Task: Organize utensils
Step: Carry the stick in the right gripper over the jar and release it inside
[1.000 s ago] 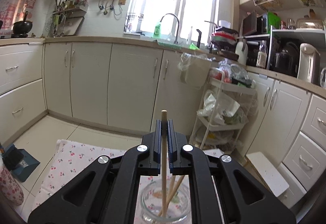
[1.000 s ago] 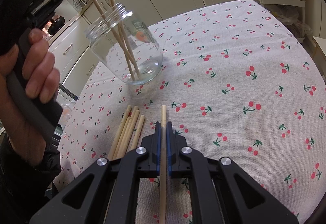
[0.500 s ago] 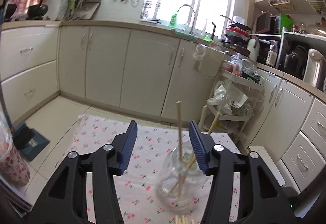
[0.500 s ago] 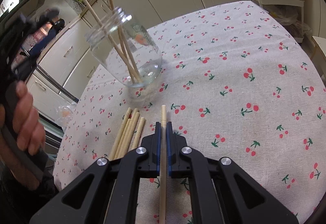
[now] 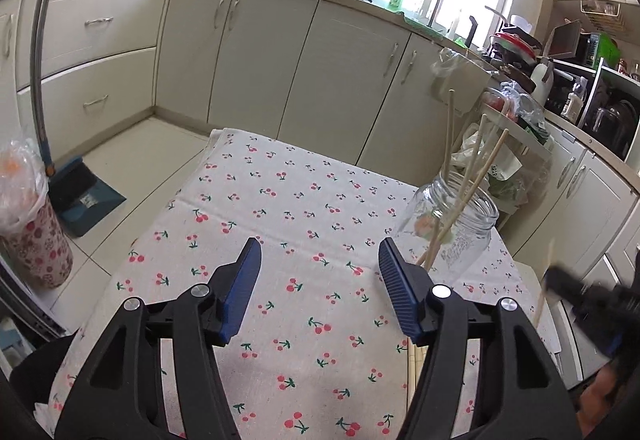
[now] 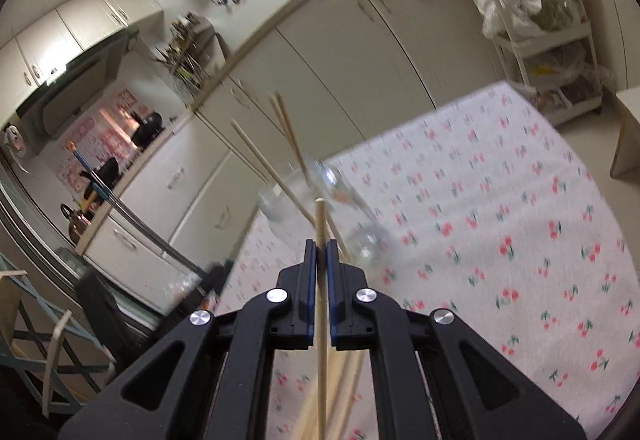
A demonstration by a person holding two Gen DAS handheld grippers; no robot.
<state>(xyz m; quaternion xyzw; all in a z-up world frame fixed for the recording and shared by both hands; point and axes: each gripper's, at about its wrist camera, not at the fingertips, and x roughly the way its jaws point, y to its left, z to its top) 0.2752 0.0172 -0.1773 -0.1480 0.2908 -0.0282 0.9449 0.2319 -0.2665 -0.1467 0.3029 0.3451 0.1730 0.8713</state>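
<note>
A clear glass jar [image 5: 454, 228] stands on the cherry-print tablecloth [image 5: 280, 232] and holds three wooden chopsticks [image 5: 472, 183]. My left gripper [image 5: 318, 280] is open and empty, low over the cloth to the left of the jar. My right gripper [image 6: 321, 252] is shut on a wooden chopstick [image 6: 320, 280] and holds it lifted, its tip pointing at the jar [image 6: 320, 207], which looks blurred. Several loose chopsticks [image 6: 340, 392] lie on the cloth under the right gripper. The right gripper also shows blurred at the right edge of the left wrist view [image 5: 580, 292].
Cream kitchen cabinets [image 5: 280, 51] run behind the table. A floral bin [image 5: 36, 240] and a blue dustpan [image 5: 84, 195] stand on the floor at left. A white trolley [image 6: 540, 39] with bags stands past the table's far side.
My left gripper let go of its chopstick into the jar, opened and drew back to the left. My right gripper lifted its chopstick off the cloth and swung up toward the jar.
</note>
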